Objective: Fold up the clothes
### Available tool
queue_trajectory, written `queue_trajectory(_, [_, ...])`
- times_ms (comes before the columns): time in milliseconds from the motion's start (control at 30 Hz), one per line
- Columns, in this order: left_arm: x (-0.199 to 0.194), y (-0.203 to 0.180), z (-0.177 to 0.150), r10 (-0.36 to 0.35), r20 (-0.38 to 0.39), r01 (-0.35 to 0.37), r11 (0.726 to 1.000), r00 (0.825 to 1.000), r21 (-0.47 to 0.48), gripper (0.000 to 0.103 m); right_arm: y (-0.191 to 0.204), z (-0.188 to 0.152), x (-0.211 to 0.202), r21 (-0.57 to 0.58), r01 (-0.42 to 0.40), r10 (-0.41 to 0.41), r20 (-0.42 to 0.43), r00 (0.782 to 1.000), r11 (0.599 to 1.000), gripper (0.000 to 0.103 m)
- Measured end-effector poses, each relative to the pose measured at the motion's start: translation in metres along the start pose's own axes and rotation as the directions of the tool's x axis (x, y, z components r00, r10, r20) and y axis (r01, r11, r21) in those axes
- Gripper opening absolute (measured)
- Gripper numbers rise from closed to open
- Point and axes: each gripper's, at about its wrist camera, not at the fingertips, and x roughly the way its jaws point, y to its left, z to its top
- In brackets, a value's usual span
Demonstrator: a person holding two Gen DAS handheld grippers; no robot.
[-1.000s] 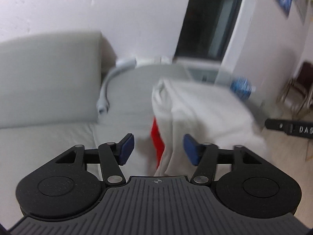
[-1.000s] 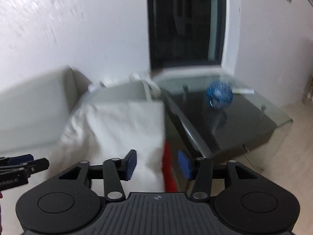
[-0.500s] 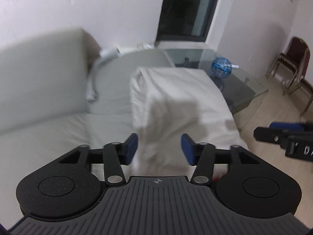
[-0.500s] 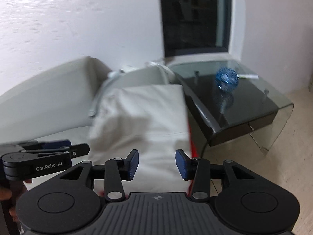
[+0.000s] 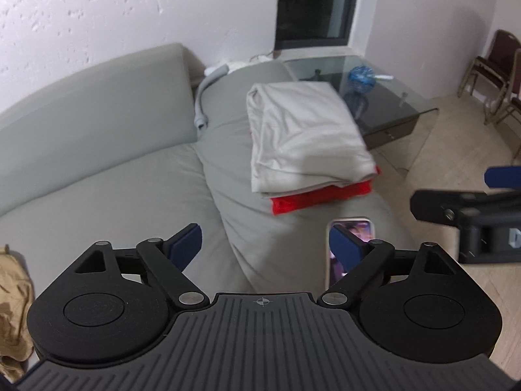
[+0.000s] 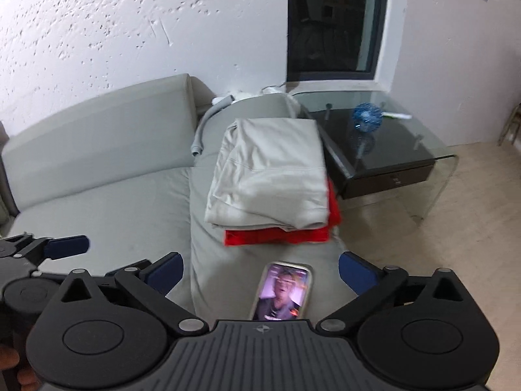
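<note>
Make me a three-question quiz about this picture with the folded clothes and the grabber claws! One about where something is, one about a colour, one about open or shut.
1. Where does the phone lie?
A. on the glass table
B. on the grey sofa, nearer the camera than the clothes
C. on the floor

2. What colour is the garment under the folded white garment?
A. red
B. green
C. yellow

3. How do both grippers stand?
A. shut on cloth
B. shut, empty
C. open, empty

Answers: 1 B, it rests on the cushion before the stack. 2 A, the red garment peeks out below. 3 C, the left gripper and right gripper have just opened wide, with nothing between the pads.
</note>
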Motion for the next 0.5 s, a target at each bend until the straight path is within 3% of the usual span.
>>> queue_trajectory(200, [-0.044,-0.013,-0.011,0.006,0.052,-0.009,0.999,0.999,0.046,0.093,0.012,-0.012,-0.034,-0.008,-0.013,0.014,0.016,1.000,1.000,0.102])
queue_trajectory(500, [-0.053,-0.013,-0.017,0.014,0.054,-0.015,1.000,0.998,0.014,0.093,0.023,-0.015,-0.044,-0.051,0.010,-0.007,0.051,0.999,0.999,0.102])
